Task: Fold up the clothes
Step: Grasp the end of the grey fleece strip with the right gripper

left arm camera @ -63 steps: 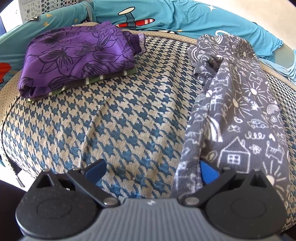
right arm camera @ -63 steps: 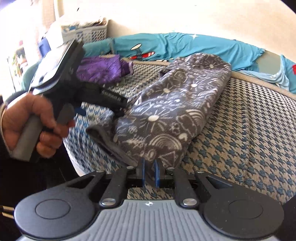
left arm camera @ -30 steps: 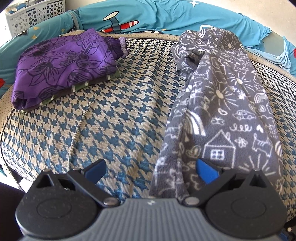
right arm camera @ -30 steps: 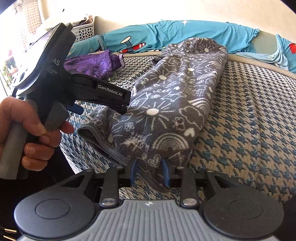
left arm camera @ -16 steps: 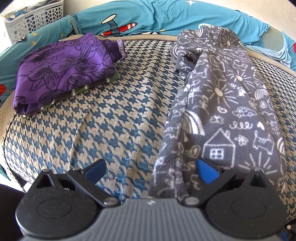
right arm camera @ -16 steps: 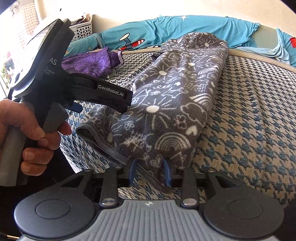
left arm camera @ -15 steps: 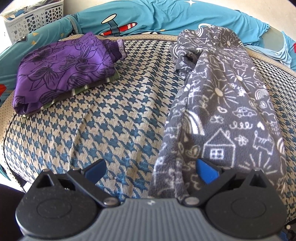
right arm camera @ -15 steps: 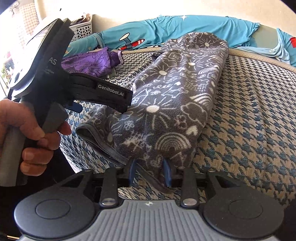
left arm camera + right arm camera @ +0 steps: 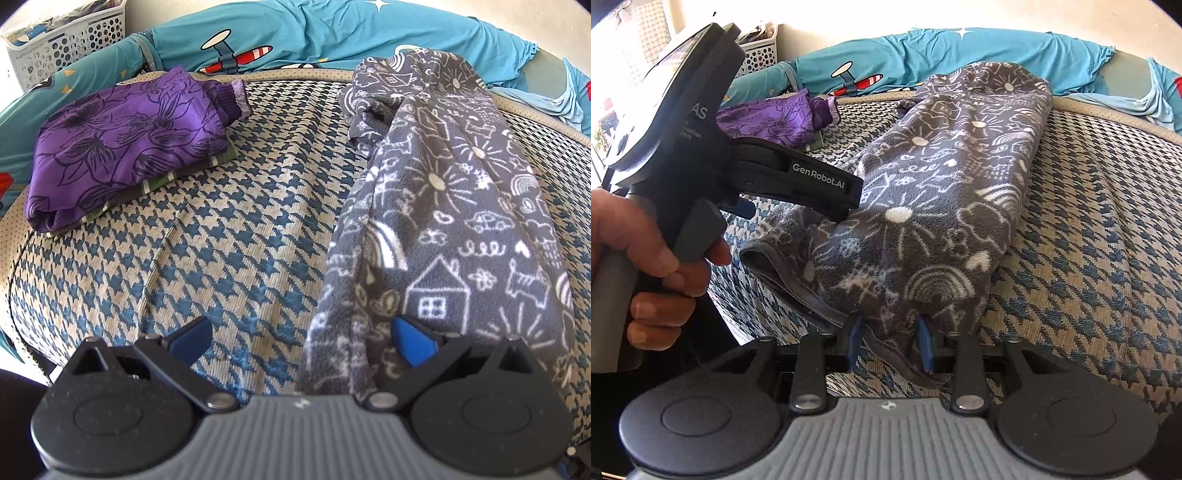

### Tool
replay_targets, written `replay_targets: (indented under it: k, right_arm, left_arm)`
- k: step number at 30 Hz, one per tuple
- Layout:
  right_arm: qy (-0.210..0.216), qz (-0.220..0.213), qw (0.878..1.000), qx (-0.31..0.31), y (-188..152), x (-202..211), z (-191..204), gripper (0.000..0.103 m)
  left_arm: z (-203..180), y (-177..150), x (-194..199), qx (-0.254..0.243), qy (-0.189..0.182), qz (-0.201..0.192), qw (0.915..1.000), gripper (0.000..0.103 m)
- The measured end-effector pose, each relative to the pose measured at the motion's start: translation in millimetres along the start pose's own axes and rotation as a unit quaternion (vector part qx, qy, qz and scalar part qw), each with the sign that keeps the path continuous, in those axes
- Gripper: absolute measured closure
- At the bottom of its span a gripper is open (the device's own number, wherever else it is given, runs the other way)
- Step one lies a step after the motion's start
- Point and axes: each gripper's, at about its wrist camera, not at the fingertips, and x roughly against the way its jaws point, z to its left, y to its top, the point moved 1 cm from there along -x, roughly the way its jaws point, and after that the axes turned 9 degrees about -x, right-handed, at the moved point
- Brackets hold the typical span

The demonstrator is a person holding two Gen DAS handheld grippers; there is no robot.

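Right wrist view: right gripper (image 9: 889,345) is opening, letting go of the grey doodle-print fleece garment (image 9: 945,206) hem between its fingers.
Left gripper (image 9: 301,338): staying wide apart, one finger resting on the fleece.
Meaning: stretching is finishing; folding is coming next.

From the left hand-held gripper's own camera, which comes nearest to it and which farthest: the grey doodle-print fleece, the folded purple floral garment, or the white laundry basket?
1. Grey doodle-print fleece garment: nearest, its hem lies between the fingers of the left hand-held gripper, on the right.
2. Folded purple floral garment: farther back, on the left.
3. White perforated laundry basket: farthest, at the top left corner, beyond the bed.
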Motion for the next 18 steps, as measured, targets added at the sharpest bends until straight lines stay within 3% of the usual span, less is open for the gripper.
replay_targets:
  k: [11, 18]
  right_arm:
    - [0.006, -0.012, 1.0, 0.004, 1.1, 9.0, 1.5, 0.07]
    - [0.012, -0.026, 1.0, -0.005, 8.4, 19.0, -3.0, 0.07]
  left_arm:
    - [-2.9, 3.2, 9.7, -0.008, 0.009, -0.014, 0.9998, 0.0]
    - [-5.2, 5.0, 16.8, -0.007, -0.007, -0.028, 0.9996, 0.0]
